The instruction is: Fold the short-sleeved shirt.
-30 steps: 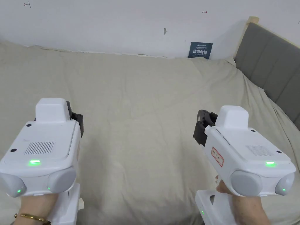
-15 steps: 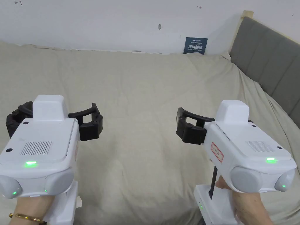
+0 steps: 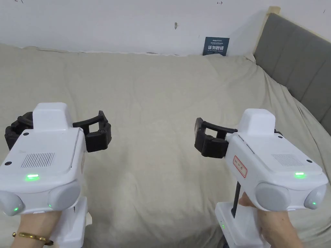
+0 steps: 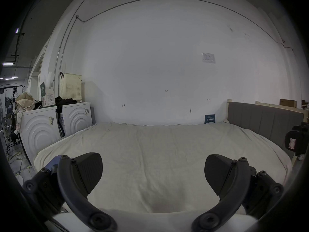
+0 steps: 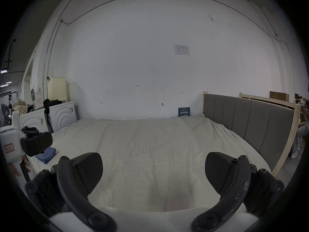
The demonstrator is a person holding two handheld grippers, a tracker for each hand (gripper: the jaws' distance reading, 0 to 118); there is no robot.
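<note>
Jaws spread wide and empty on the left gripper [image 4: 153, 177] and right gripper [image 5: 153, 175], both above the bed [image 3: 161, 97]. A folded blue garment [image 5: 46, 154] lies at the bed's left edge.

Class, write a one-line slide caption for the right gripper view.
Open right gripper above a beige bed; blue cloth lies at its left edge beside the left gripper.

Left gripper [image 3: 58, 129] and right gripper [image 3: 239, 137] are held level, jaws spread wide, holding nothing.
</note>
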